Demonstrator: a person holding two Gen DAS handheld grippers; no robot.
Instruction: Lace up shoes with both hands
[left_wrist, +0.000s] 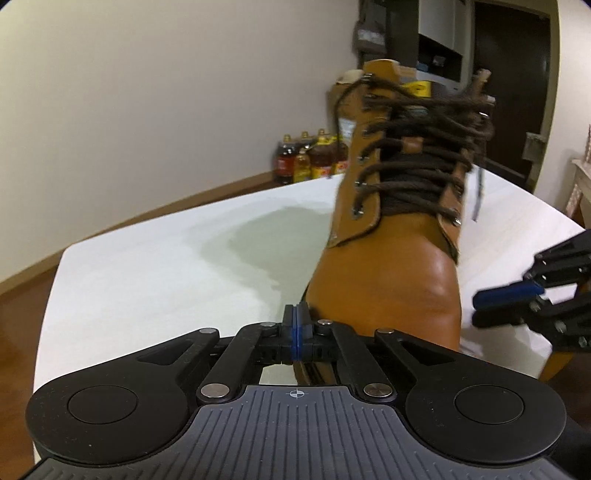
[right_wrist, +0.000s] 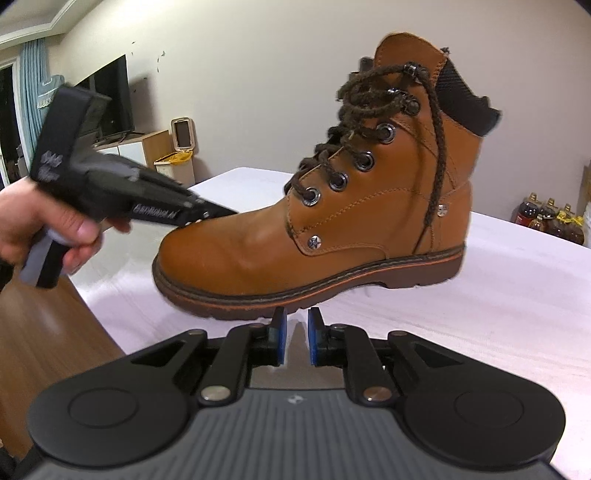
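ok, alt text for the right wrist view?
A tan lace-up boot stands on a white table, its dark brown lace hanging loose down the side. The right gripper sits open and empty before the sole; the left gripper is at the toe.

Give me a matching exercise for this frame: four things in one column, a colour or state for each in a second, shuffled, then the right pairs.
Things
1. left tool
2. right tool
3. boot
4. lace

Colours or states
A. dark brown, one end hanging down the side of the boot
B. open, nothing between the pads
C. tan leather, standing on the white table
D. shut, pads together, by the toe

Pairs: 1-D, 2-B, 3-C, 4-A
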